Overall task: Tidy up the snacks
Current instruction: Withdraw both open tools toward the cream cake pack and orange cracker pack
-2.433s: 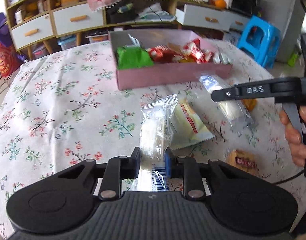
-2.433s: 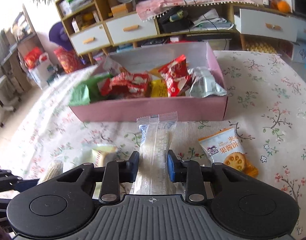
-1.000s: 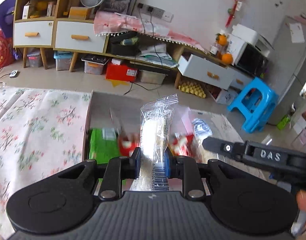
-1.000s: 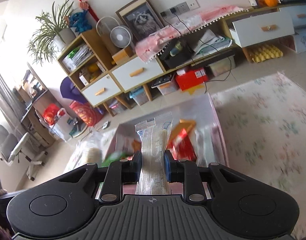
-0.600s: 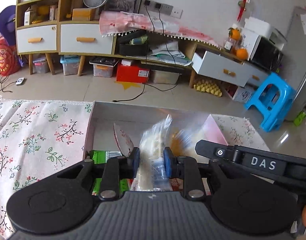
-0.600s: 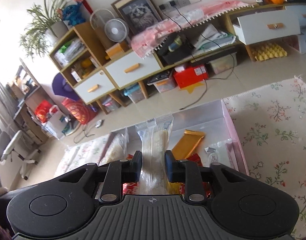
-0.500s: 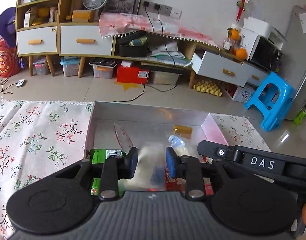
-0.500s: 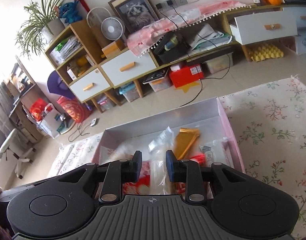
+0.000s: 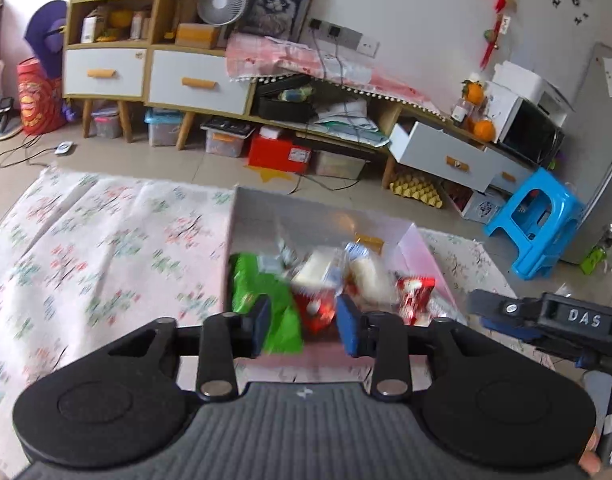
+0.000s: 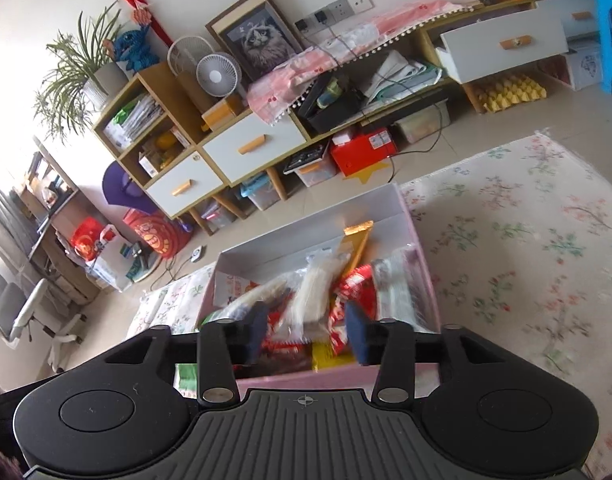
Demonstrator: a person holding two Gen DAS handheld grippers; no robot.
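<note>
Now, snacks: two clear plastic packets of pale wafer rolls [image 10: 318, 284] lie among the other wrappers inside the shallow pink cardboard box [image 10: 420, 258], on top of the pile.
Box contents: a green foil packet [image 9: 262, 300] at one end, red-and-white wrappers [image 10: 356, 284] in the middle, a gold wrapper [image 10: 356, 240] leaning on the far wall.
Left gripper [image 9: 304, 326]: jaws have just been opening and stand parted with nothing between them, poised over the near wall of the box.
Right gripper [image 10: 306, 334]: jaws likewise just opened, empty, above the same box.
Progress: both packets look delivered; whether more snacks wait on the floral tablecloth [image 9: 106, 264] cannot be told, since the near table is hidden behind the gripper bodies.
Left view only: the right gripper's black arm marked DAS [image 9: 546, 316] reaching in from the side, and a blue plastic stool [image 9: 534, 220] on the floor.
Right view only: the gold wrapper in full, and tablecloth bare of snacks beyond the box.
</note>
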